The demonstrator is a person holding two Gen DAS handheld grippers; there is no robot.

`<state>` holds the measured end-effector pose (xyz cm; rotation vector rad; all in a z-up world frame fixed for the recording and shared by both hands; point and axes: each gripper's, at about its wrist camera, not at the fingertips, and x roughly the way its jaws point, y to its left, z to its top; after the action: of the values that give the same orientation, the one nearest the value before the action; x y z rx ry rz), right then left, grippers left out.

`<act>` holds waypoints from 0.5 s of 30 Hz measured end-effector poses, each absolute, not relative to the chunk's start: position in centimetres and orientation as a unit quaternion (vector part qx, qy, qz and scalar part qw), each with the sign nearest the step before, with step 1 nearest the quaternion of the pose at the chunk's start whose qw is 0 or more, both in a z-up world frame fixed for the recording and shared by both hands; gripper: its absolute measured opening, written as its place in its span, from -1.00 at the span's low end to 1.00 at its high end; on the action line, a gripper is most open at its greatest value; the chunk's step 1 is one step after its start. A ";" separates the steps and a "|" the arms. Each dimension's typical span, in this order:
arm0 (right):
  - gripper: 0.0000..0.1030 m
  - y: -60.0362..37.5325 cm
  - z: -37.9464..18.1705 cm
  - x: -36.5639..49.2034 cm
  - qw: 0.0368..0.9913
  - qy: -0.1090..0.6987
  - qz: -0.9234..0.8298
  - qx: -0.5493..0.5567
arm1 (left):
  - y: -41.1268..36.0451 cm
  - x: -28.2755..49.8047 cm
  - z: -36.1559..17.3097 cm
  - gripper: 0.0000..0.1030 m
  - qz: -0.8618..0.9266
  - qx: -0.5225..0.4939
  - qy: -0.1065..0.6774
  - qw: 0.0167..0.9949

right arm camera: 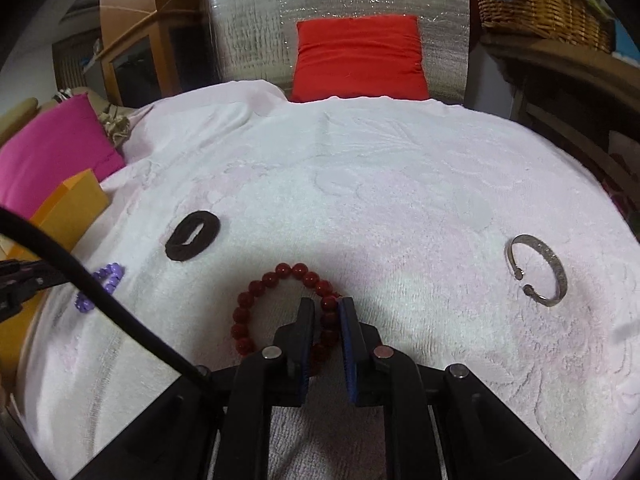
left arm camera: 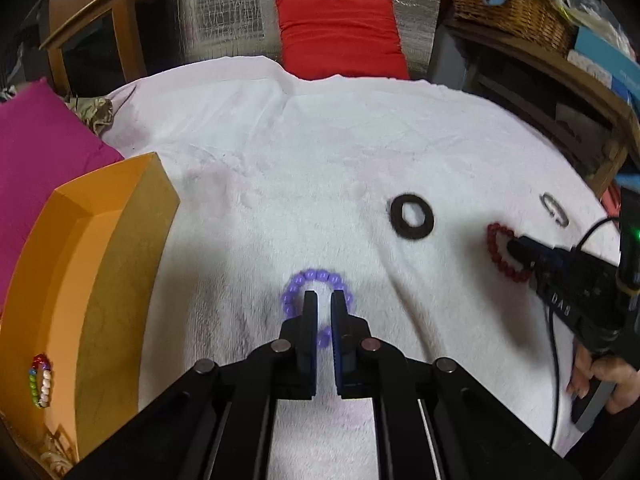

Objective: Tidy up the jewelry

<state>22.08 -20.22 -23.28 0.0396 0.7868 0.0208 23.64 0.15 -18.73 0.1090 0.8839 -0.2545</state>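
Left wrist view, going left to right: an orange cardboard box is sitting at the left edge of the frame, already holding one multicolored bead bracelet low at its near end, so one piece looks sorted. At lower center the left gripper is hovering over a purple bead bracelet lying on the white towel; its jaws are standing narrowly apart, one finger inside the loop and the other over the right side of the beads, not clearly pinching anything yet. Right of center a dark brown fabric ring is lying flat, untouched. Further right a red bead bracelet is lying with the other gripper's tip over it, and a silver open cuff bangle is sitting at the far right edge. Right wrist view: box corner at far left, purple bracelet at lower left partly behind a black cable, brown ring left of center, then the right gripper at lower center straddling the red beads' right side, jaws slightly parted with one bead between the tips, contact unclear. Bangle sitting alone at right, well apart. Judging progress: early, one item boxed, four still on the towel, two pickups apparently starting.
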 end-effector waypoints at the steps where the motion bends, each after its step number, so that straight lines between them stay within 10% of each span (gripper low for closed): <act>1: -0.69 -20.1 -23.3 22.0 0.924 0.383 0.007 0.014 | 0.2 23.5 -19.0 -0.88 -0.123 0.052 0.430 0.893; 15: -0.69 -19.8 -23.3 22.1 0.923 0.386 0.000 0.001 | 0.6 23.2 -20.0 -0.88 -0.152 0.014 0.463 0.873</act>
<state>22.09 -19.83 -23.33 0.0012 0.7918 0.0003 23.18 0.64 -20.00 0.0284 0.9664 -0.3177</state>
